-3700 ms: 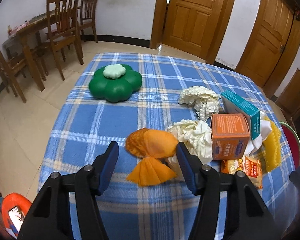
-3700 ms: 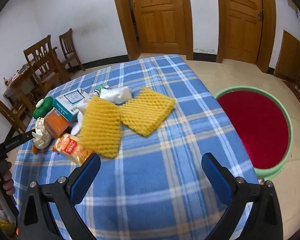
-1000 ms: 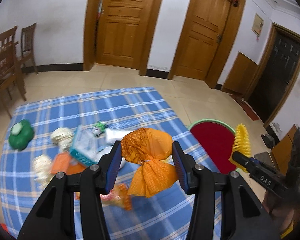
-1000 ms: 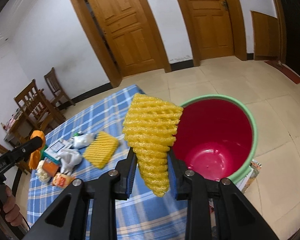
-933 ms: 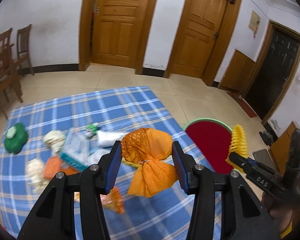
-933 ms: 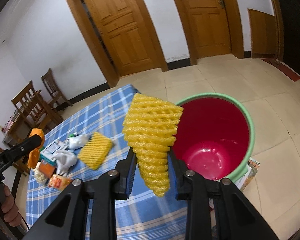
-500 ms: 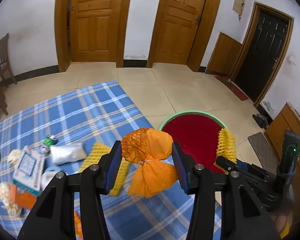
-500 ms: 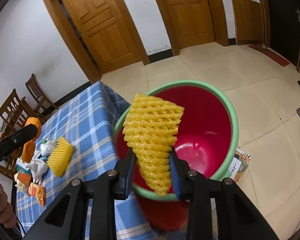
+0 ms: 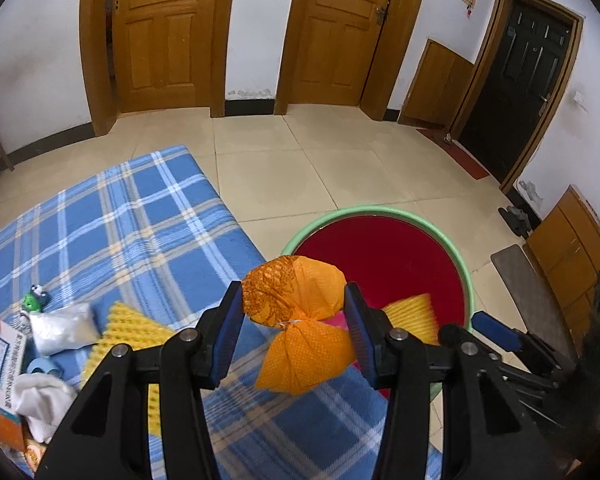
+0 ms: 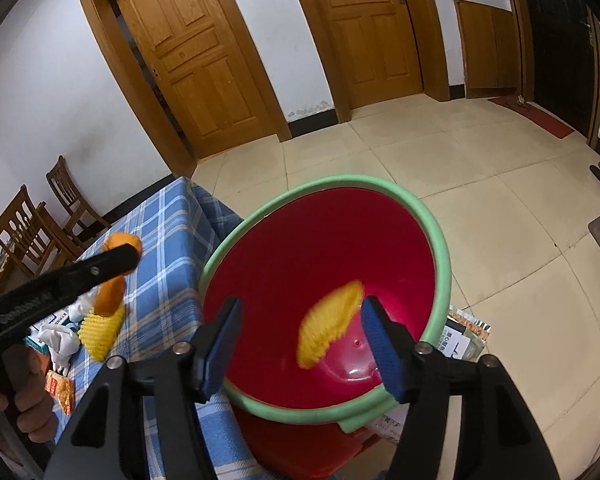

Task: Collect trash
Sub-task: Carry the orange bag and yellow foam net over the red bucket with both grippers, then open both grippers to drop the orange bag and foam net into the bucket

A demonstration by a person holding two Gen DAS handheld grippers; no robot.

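Note:
My left gripper (image 9: 294, 326) is shut on an orange mesh bag (image 9: 300, 320) and holds it above the table's edge, just left of the red bin with a green rim (image 9: 384, 260). My right gripper (image 10: 300, 344) is open over the bin (image 10: 380, 182). A yellow foam net (image 10: 328, 324), blurred, is in the air between its fingers, inside the bin; it also shows in the left wrist view (image 9: 410, 314). The left gripper and orange bag (image 10: 116, 264) show at left in the right wrist view.
The blue plaid table (image 9: 112, 224) holds a second yellow foam net (image 9: 136, 332), a white pouch (image 9: 64, 330), a box (image 9: 0, 356), a white tissue (image 9: 40, 396) and an orange wrapper (image 10: 60, 390). Wooden chairs (image 10: 36, 224) stand far left. Papers (image 10: 460, 340) lie beside the bin.
My right gripper has opened and let go of the yellow foam net, which drops into the bin. My left gripper has carried the orange bag right, up to the bin.

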